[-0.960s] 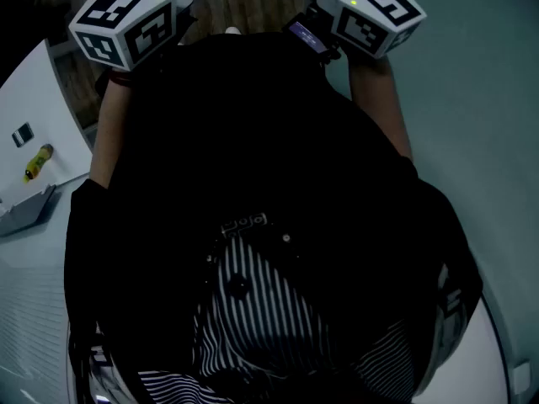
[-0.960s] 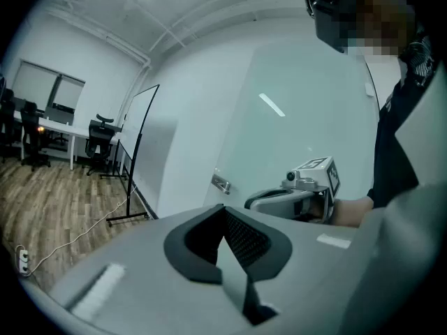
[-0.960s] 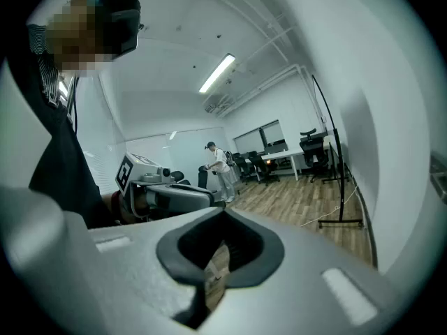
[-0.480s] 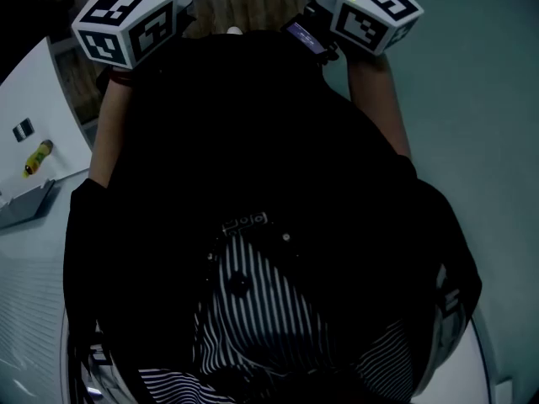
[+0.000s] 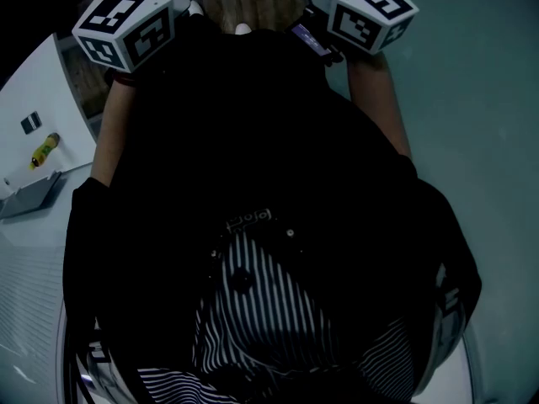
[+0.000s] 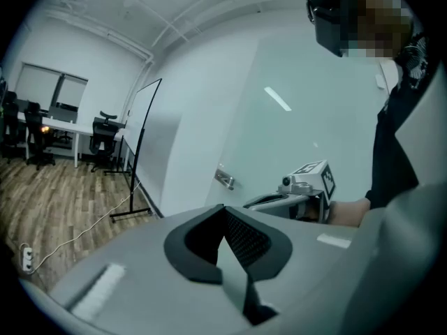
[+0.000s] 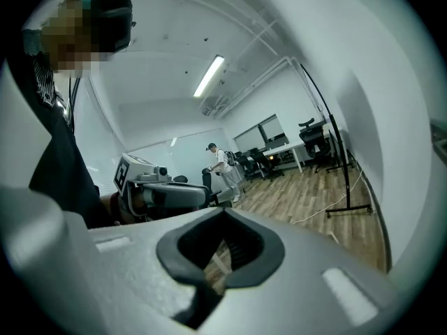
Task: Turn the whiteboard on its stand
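Holding the left claw and right claw clenched on nothing, I see the whiteboard upright on its stand, well ahead of both and leftward of the left claw's aim. Whether it already faces the wanted way, I cannot judge. My worries are these. A cable trails on the floor beside the stand's foot and could snag it if the board swings. The wall sits just behind, so a wide swing could strike it. Clenched jaws would only shove the frame and might tip it.
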The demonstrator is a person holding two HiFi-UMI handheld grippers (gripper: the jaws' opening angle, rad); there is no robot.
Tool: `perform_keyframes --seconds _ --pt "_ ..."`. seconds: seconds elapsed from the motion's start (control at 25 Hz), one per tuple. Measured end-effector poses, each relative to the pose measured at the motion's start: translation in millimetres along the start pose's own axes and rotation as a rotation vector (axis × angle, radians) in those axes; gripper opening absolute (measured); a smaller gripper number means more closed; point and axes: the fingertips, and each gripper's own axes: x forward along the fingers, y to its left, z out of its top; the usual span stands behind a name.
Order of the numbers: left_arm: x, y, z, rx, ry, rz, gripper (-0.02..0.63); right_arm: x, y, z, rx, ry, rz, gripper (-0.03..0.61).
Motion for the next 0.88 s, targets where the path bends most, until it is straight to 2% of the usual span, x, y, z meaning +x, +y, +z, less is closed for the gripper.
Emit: perform_keyframes --seconds 0.16,0.4,0.64,0.76,0.88 --pt "14.1 -3.3 18.5 0.013 -0.062 -0.101 0.003 10.6 -1.7 9.8 -0.032 0.051 0.05 0.0" --pt "25.0 33.3 8.4 0.05 -0.017 -0.06 0.003 33.0 -17.3 5.0 -0.037 0.073 0.015 0.0" --pt "13.9 89.0 19.0 -0.03 -0.035 -0.041 0.003 72.9 -36.8 23.9 0.018 0.074 -0.032 0.0" --pt "6.9 131.1 26.7 -0.081 -0.036 0.006 0.003 103.5 -44.4 44.0 0.013 0.065 -0.05 0.0" --pt "0.9 162.5 39.8 -0.131 -0.053 0.012 0.003 131.4 -49.8 69.8 -0.009 0.084 -0.076 0.0"
